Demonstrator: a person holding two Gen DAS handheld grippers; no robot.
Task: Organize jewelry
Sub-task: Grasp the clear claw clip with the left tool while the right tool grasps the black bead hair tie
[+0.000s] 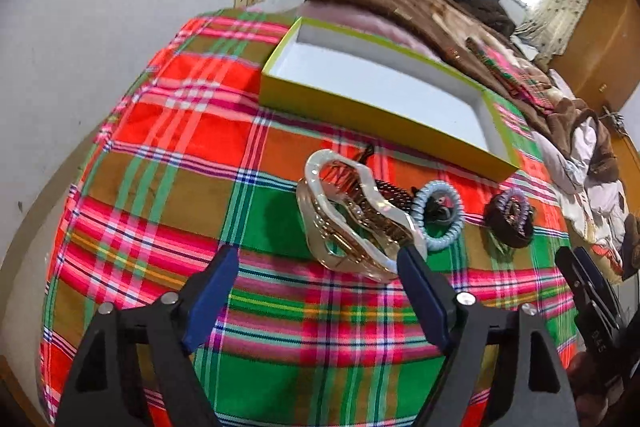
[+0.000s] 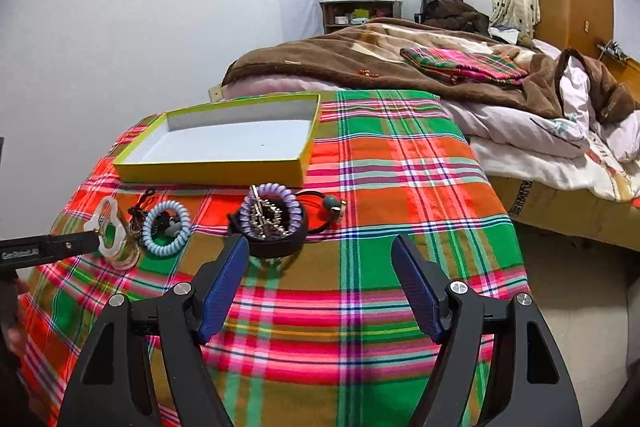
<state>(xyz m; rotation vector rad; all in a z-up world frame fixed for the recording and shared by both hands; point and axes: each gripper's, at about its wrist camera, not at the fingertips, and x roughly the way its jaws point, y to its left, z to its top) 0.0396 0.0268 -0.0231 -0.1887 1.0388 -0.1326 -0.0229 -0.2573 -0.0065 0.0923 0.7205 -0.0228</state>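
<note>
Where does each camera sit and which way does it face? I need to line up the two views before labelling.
Left wrist: on the left gripper, looking along open blue-padded fingers at the pearly white claw hair clip; right gripper at right edge.
Right wrist: on the right gripper, open, facing the lilac coil hair tie; left gripper's finger enters from the left.
Shared: yellow-green shallow box, plaid cloth, clip, ties.

Pearly claw clip [image 1: 356, 223], blue coil tie [image 1: 438, 213], purple coil tie [image 2: 270, 211] near yellow box [image 2: 224, 147], seemingly empty.
</note>
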